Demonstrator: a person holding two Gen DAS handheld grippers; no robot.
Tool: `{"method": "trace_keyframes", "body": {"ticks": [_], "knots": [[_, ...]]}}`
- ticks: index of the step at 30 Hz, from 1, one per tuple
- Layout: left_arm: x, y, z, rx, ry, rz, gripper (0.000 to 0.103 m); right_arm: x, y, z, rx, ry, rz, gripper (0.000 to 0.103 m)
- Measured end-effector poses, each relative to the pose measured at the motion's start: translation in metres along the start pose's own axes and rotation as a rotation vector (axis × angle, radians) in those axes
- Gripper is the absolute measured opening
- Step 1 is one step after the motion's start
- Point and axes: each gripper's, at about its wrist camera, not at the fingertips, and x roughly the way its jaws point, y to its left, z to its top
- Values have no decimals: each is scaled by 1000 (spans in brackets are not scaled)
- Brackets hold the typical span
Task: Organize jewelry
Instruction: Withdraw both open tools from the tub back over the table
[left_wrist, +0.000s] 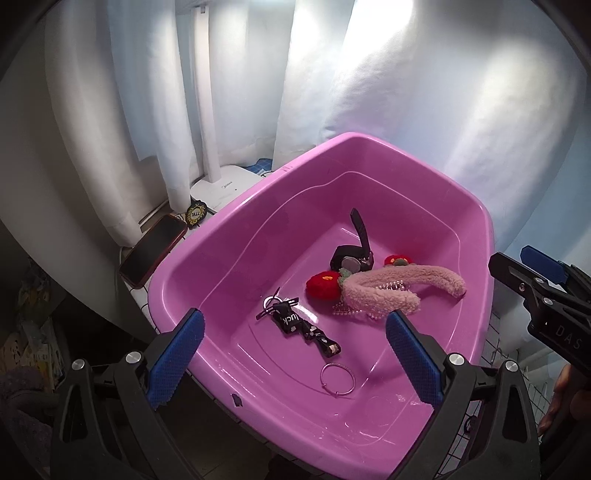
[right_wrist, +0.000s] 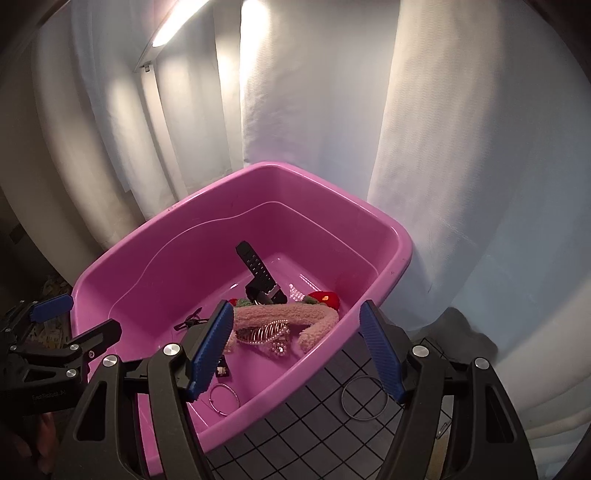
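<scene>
Between the right gripper's (right_wrist: 295, 350) wide, empty jaws, lower centre of frame: pink tub (right_wrist: 399, 236) rim. Left gripper (left_wrist: 295, 354) also wide, empty, over the tub. Watch (right_wrist: 258, 273), fuzzy headband (right_wrist: 288, 314), bangle (right_wrist: 224, 399) already inside. Thin ring (right_wrist: 364, 397) on gridded mat (right_wrist: 295, 435), lower right, looks like the last pickup: lower, straddle its wire, close.

Looked like a home, prob. a bedroom or dressing corner w/ a makeshift setup. White curtains (left_wrist: 236, 85) hung floor-length behind everything. A white desk lamp (left_wrist: 218, 184) stood on a tiled tabletop (right_wrist: 306, 424), w/ a smartphone (left_wrist: 153, 251) in a red case lying next to it. A pink plastic basin (left_wrist: 369, 155) held personal bits: fuzzy pink headband (left_wrist: 399, 288), black watch (left_wrist: 354, 254), thin bangle (left_wrist: 338, 378), keychain strap (left_wrist: 306, 328). Household stuff, not shop or lab gear.
</scene>
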Motion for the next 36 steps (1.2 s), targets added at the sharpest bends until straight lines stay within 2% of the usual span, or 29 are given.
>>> {"method": "trace_keyframes", "body": {"ticks": [6,10,20,31,36], "knots": [[-30,-26,-18,-1,-35,22,97,-34,-19,-26,15,-26,29,68],[-50,-47,-32,19,-57,39,97,-56,-35,-46,20,-42,35,73],[-85,-103,-81,36,-66,18,97,-101,-78,-114,58,-43,54,73],[-85,-174,-154,79,36,-42,97,-132,-154,-214,154,30,10,73],[-74,-198,-184,93,89,-40,97,-135,-185,-255,207,77,-4,73]]}}
